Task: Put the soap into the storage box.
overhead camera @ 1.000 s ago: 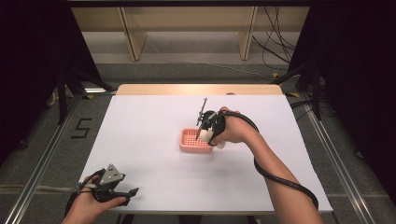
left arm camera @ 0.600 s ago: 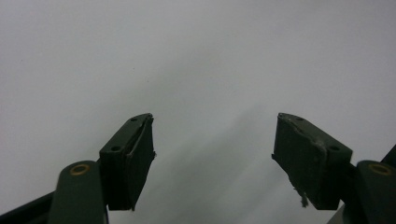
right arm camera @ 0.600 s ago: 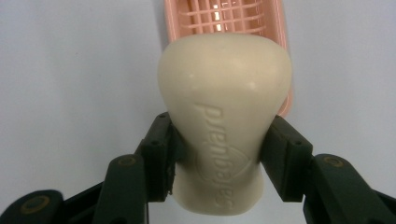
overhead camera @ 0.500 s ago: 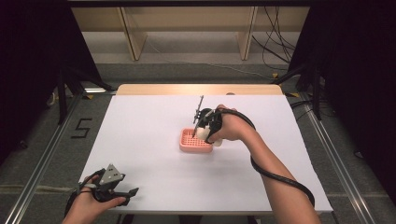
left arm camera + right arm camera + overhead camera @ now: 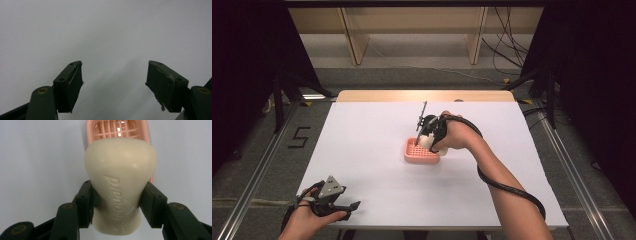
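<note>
A cream bar of soap (image 5: pixel 120 187) with raised lettering is pinched across its narrow waist by my right gripper (image 5: pixel 116 202), which is shut on it. The soap (image 5: pixel 427 142) hangs just above a pink slatted soap dish (image 5: pixel 419 153) near the middle of the white table (image 5: pixel 362 145). In the right gripper view the dish (image 5: pixel 117 127) lies beyond the soap's far end. My left gripper (image 5: pixel 343 206) rests at the table's near left edge, held in a hand. Its jaws stand wide open over bare white surface, with nothing between its fingertips (image 5: pixel 71 82).
A black cable (image 5: pixel 507 185) trails from the right gripper along the forearm. A wooden strip (image 5: pixel 422 95) runs along the table's far edge. Metal rails (image 5: pixel 257 175) flank the table on both sides, and wooden shelving (image 5: pixel 412 30) stands behind it.
The right hand has shifted slightly left and nearer with the soap, bringing it over the pink dish. The left hand has stayed in place.
</note>
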`<state>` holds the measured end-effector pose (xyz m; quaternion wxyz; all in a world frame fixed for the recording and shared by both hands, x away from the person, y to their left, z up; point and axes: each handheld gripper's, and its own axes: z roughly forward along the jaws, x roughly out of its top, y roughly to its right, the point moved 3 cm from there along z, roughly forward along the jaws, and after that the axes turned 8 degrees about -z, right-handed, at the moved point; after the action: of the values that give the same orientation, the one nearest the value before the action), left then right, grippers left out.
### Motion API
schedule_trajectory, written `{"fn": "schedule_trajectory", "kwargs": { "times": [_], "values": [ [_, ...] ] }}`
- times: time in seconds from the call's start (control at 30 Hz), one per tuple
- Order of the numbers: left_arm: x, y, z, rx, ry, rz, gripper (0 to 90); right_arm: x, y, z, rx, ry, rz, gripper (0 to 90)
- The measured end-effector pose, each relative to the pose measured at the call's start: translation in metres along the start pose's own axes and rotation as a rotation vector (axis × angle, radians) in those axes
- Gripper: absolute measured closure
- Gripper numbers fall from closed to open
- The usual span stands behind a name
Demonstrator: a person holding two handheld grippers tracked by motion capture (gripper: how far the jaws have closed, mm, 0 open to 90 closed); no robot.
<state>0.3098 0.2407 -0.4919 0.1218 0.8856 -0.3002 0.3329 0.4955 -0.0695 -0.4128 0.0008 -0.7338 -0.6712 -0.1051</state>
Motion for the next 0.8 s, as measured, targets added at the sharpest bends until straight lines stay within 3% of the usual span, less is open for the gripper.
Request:
{"fn": "schedule_trajectory", "kwargs": {
  "times": [0.27, 0.47, 0.57, 0.63, 0.8],
  "values": [
    [0.0, 0.001, 0.0, 0.0, 0.001, -0.003, 28.5, 0.004, 0.002, 0.001, -0.004, -0.006, -0.005, 50.6],
    [0.0, 0.0, 0.0, 0.001, 0.002, 0.0, 28.5, 0.008, 0.001, 0.003, 0.0, 0.0, 0.019, 50.6],
    [0.0, 0.001, 0.0, 0.0, 0.002, -0.003, 28.5, 0.011, 0.003, 0.004, -0.003, 0.007, -0.014, 50.6],
    [0.0, 0.001, 0.0, 0.0, 0.003, -0.002, 28.5, 0.012, 0.002, 0.004, -0.004, -0.001, 0.01, 50.6],
    [0.0, 0.001, 0.0, 0.0, 0.002, -0.001, 28.5, 0.016, 0.004, 0.005, 0.001, 0.005, -0.005, 50.5]
  ]
}}
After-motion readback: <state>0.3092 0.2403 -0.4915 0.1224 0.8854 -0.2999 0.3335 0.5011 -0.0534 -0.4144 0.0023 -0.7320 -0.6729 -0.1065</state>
